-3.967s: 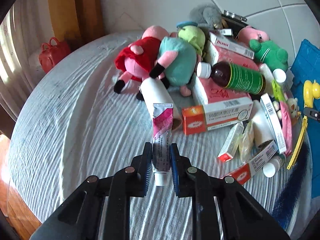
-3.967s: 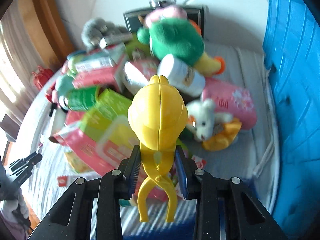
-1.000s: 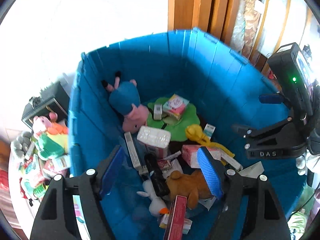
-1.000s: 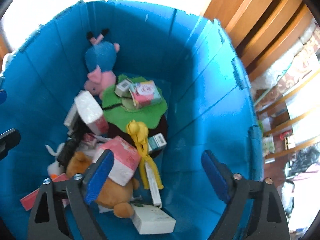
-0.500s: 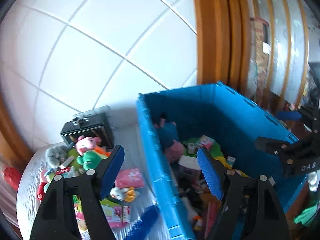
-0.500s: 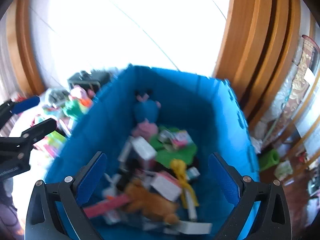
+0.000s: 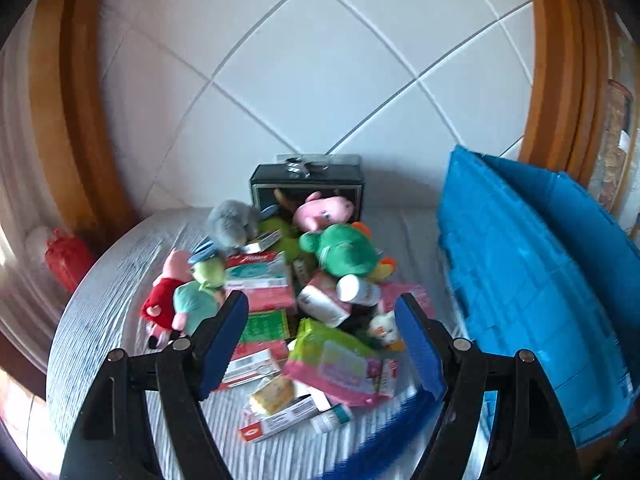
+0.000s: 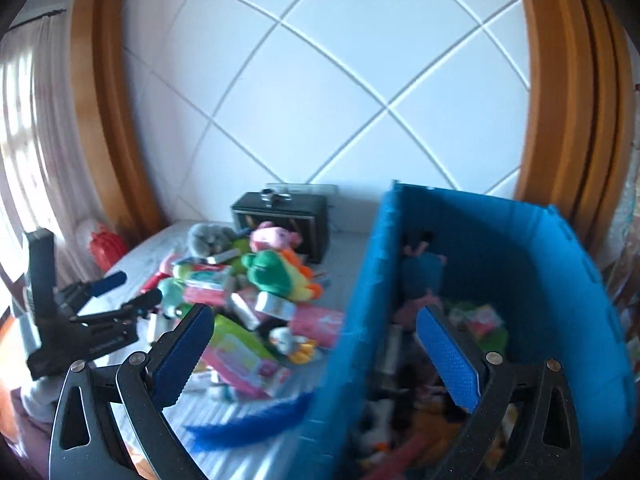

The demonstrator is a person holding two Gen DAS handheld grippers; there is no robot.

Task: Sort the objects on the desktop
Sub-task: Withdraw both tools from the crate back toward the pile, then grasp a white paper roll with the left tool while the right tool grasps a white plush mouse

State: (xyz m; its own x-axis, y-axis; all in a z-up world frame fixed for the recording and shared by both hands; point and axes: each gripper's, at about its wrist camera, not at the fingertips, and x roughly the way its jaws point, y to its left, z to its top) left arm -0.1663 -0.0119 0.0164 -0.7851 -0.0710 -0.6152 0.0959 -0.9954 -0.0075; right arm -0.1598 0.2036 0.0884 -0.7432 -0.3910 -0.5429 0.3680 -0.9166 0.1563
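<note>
A heap of plush toys, boxes and bottles lies on the striped cover: a green plush (image 7: 344,252), a pink pig plush (image 7: 320,208), a white bottle (image 7: 356,290) and a green-and-pink pack (image 7: 336,360). My left gripper (image 7: 322,344) hovers over the near side of the heap, open, with nothing between its pads. At the right stands the blue bin (image 7: 520,280), holding several sorted items. My right gripper (image 8: 316,354) is wide open and empty, straddling the bin's (image 8: 540,280) near left wall. The left gripper (image 8: 126,292) also shows at the left of the right wrist view.
A black case (image 7: 308,184) stands against the tiled wall behind the heap. A red handbag (image 7: 68,260) sits at the far left by the wooden frame. A blue feather (image 7: 392,432) lies beside the bin's foot. Bare striped cover (image 7: 112,320) stretches left of the heap.
Both grippers have swung from above the bin's inside back toward the heap on the left. The tube and the yellow toy held earlier are gone from the jaws. The right jaws stand wider.
</note>
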